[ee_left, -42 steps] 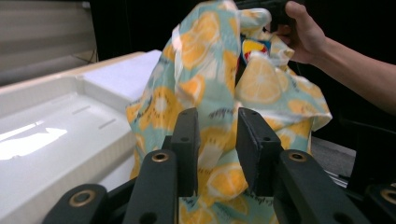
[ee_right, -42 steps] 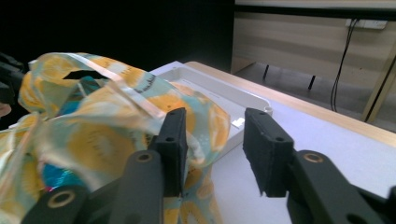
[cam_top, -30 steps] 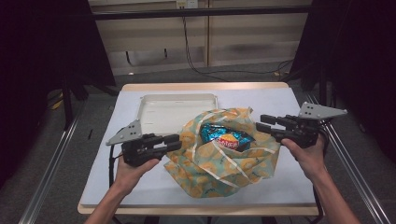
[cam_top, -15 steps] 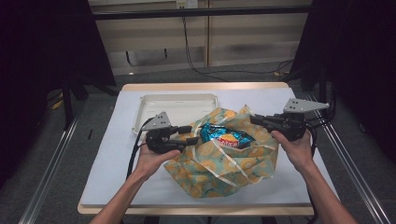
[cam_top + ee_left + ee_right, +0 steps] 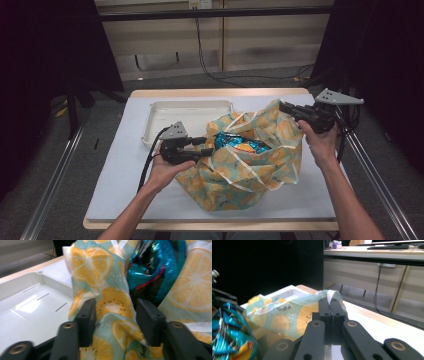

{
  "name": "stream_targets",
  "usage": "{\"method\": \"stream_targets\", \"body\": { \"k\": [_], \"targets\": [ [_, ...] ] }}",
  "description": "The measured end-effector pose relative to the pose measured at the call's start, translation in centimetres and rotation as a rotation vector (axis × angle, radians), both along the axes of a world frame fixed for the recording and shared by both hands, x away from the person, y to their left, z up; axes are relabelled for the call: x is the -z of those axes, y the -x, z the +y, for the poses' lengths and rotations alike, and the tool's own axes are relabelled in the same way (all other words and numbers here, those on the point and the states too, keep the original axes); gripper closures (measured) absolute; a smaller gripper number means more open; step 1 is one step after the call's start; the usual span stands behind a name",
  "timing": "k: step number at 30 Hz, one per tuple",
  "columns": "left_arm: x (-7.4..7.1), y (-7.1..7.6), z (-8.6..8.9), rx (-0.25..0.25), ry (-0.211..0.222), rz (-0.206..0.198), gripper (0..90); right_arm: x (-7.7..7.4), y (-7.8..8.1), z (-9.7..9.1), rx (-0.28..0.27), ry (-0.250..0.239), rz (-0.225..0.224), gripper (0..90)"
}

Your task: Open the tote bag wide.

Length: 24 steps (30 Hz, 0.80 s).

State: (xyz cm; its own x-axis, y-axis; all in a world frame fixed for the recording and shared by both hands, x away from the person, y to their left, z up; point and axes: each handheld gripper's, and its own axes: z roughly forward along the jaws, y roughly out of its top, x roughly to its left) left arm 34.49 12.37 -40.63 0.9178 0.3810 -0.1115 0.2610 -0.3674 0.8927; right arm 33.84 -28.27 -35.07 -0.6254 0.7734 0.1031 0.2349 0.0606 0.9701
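Fruit-print bag [image 5: 252,165]: right fingers [image 5: 331,308] clenched on its rim, left fingers [image 5: 86,315] closing astride a fold, not pressing.

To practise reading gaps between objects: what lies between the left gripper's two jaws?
In the left gripper view, a fold of the lemon-print bag lies between the jaws of the left gripper; the blue snack packet sits just beyond, inside the bag.

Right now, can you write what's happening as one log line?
right gripper: shut on bag rim | left gripper: fingers just closing around bag edge, not pressing | chip packet: inside bag | tray: behind
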Motion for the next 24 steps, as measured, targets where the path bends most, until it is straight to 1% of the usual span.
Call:
{"method": "stream_targets", "body": {
  "k": [1,2,3,4,6,8,9,10,12,14,16,18,19,20,21,22,23,24],
  "targets": [
    [0.1,-0.1,-0.1,0.011,-0.011,0.003,60.3,0.0,-0.3,0.4,-0.013,-0.009,0.001,90.0],
    [0.2,-0.2,-0.1,0.029,-0.018,0.004,71.7,0.0,-0.6,0.8,-0.020,-0.003,0.001,90.0],
    [0.3,-0.3,-0.1,0.058,-0.011,0.029,81.5,0.0,-0.8,1.2,-0.028,-0.004,0.002,90.0],
    [0.4,-0.3,-0.1,0.069,-0.017,0.036,89.8,0.0,-1.0,1.7,-0.038,0.006,0.005,90.0],
    [0.3,-0.3,0.1,0.062,-0.025,0.030,90.0,0.0,-1.3,2.3,-0.049,0.003,0.002,90.0],
    [-0.1,-0.4,0.5,0.048,0.009,0.023,90.0,-0.1,-1.5,2.7,-0.056,0.010,0.000,90.0],
    [-0.4,-0.5,0.8,0.033,0.028,0.022,90.0,-0.2,-1.6,2.9,-0.053,0.005,-0.006,90.0],
    [-0.8,-0.7,1.2,0.016,0.049,0.010,90.0,-0.3,-1.7,3.0,-0.059,0.005,-0.005,90.0],
    [-1.4,-1.0,1.8,-0.022,0.103,-0.002,90.0,-0.7,-1.8,3.1,-0.053,-0.002,-0.022,90.0],
    [-1.8,-1.3,2.3,-0.059,0.129,-0.021,90.0,-0.9,-1.9,3.0,-0.040,0.003,-0.035,90.0],
    [-2.0,-1.8,2.7,-0.098,0.132,-0.029,90.0,-0.8,-2.2,2.8,-0.019,0.006,-0.032,90.0],
    [-1.5,-2.3,2.9,-0.116,0.123,-0.013,90.0,-0.2,-2.6,2.5,0.004,0.007,-0.011,90.0],
    [-1.0,-2.4,2.9,-0.123,0.096,0.002,90.0,0.2,-2.8,2.3,0.020,0.022,0.003,90.0],
    [-0.5,-2.5,2.9,-0.120,0.080,0.014,90.0,1.0,-3.0,2.1,0.029,0.031,0.023,90.0],
    [-0.2,-2.5,2.9,-0.111,0.073,0.020,90.0,1.6,-3.1,1.9,0.036,0.042,0.042,90.0],
    [0.1,-2.4,2.9,-0.105,0.054,0.024,90.0,2.1,-3.1,1.8,0.040,0.056,0.052,90.0],
    [0.4,-2.1,2.9,-0.096,0.049,0.033,90.0,2.7,-3.0,1.6,0.042,0.068,0.073,90.0],
    [0.6,-1.8,2.9,-0.076,0.039,0.038,90.0,3.4,-2.9,1.5,0.035,0.081,0.092,90.0]
  ]
}}
